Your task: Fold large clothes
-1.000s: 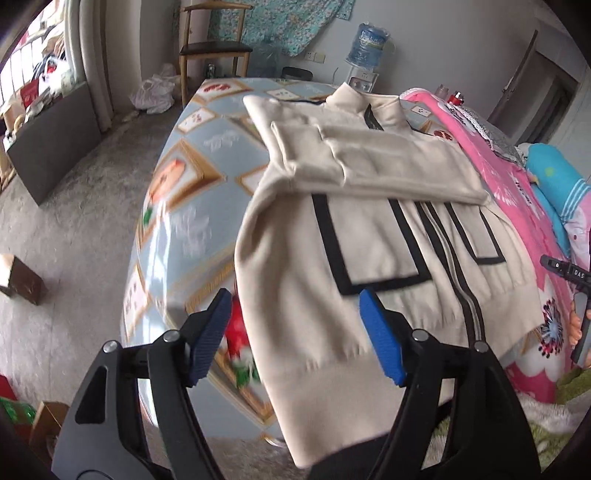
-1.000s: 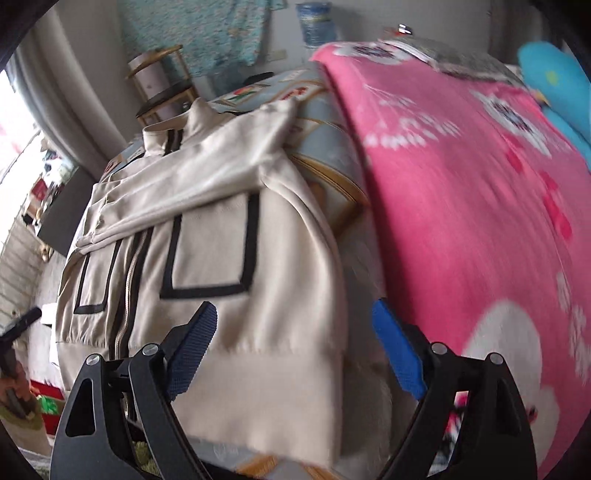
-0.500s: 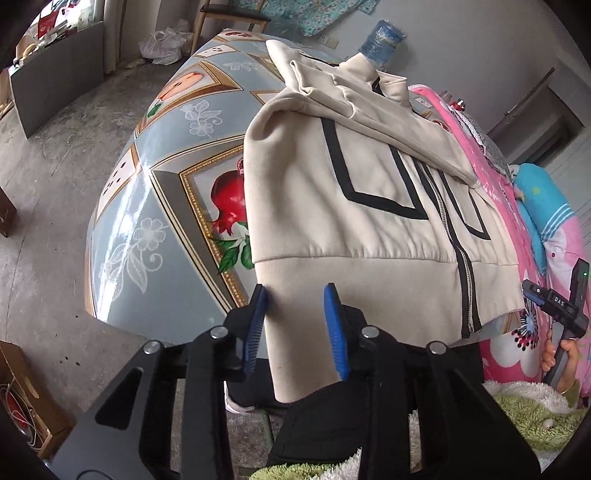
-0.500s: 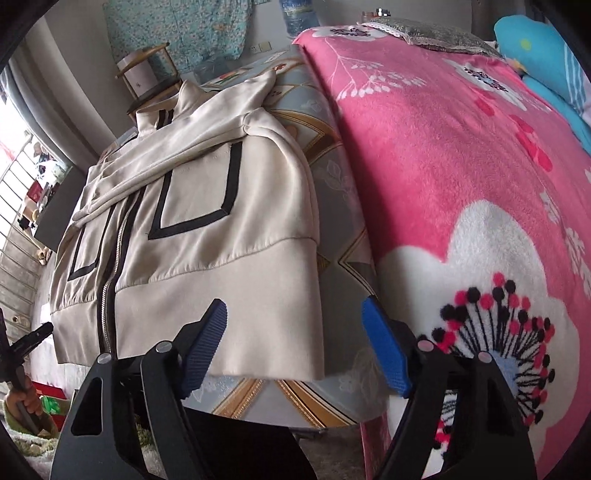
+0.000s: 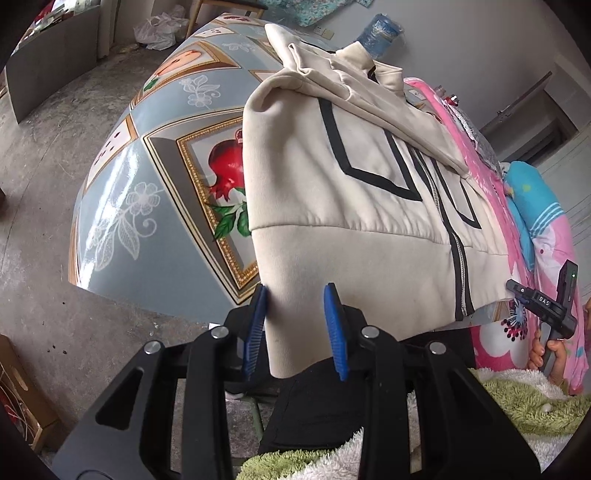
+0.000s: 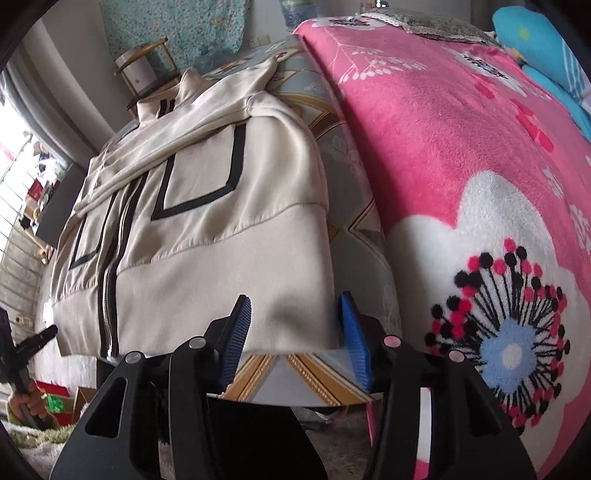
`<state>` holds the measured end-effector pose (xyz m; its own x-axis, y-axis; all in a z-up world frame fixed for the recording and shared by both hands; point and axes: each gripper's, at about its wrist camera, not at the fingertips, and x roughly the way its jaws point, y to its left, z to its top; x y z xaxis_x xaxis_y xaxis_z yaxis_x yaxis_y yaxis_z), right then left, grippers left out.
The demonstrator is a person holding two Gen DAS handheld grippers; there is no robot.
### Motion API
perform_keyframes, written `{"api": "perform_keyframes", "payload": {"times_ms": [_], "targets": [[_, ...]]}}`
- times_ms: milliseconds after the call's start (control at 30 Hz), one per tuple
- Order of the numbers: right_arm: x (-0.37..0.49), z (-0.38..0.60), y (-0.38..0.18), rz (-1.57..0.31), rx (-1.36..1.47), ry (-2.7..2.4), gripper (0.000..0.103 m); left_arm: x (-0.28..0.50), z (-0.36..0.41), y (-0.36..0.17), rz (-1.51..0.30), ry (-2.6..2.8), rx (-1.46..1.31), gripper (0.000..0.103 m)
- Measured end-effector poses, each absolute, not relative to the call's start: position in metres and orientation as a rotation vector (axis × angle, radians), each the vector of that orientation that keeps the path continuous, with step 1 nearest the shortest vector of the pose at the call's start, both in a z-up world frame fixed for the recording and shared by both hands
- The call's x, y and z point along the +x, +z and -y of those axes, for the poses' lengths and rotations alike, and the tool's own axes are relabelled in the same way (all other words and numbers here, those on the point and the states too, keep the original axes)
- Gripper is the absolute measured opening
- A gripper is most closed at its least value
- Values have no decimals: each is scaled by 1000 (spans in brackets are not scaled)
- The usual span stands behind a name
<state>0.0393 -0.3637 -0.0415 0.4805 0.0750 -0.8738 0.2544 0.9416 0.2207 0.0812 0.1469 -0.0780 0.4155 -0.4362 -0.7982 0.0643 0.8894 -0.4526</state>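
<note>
A cream zip jacket (image 5: 351, 192) with black trim lies front up on a table, both sleeves folded across its chest; its hem band hangs over the near edge. It also shows in the right wrist view (image 6: 207, 221). My left gripper (image 5: 295, 325) is open, its blue pads (image 5: 334, 328) on either side of the hem's left corner, not pinching. My right gripper (image 6: 295, 332) is open, its blue pads (image 6: 352, 332) straddling the hem's right corner.
The table has a glossy blue patterned cover (image 5: 147, 177). A pink flowered blanket (image 6: 461, 166) lies to the jacket's right, with a blue pillow (image 5: 532, 199) beyond. A chair (image 6: 147, 77) and a water bottle (image 5: 380, 29) stand at the far end. Cardboard boxes (image 5: 18, 398) sit on the floor.
Both grippers have dropped and moved in to the hem corners. The left jaws have narrowed around the left corner; the right jaws have closed in partly around the right corner.
</note>
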Motion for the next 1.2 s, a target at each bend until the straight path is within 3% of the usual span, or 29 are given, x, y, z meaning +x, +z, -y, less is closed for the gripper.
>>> {"api": "perform_keyframes", "payload": {"times_ms": [467,533,600,933,1200], "targets": [[36,367,-52,-1046,466,-46,27,75,-149,-94,-1139,-345,-466,29],[38,364,-53,-1041,461,-48,15,74,-144,-88,-1121,-342,-425,16],[37,362,-51,-1030,466,-46,11,70,-142,-78,-1087,-338,-396,7],[12,348,14,-892,429,3,9,43,-154,7,-916,-398,-341,4],[-13,356,-6,-999,504,-14,9,25,-172,-6,-1014,-380,-360,4]]}}
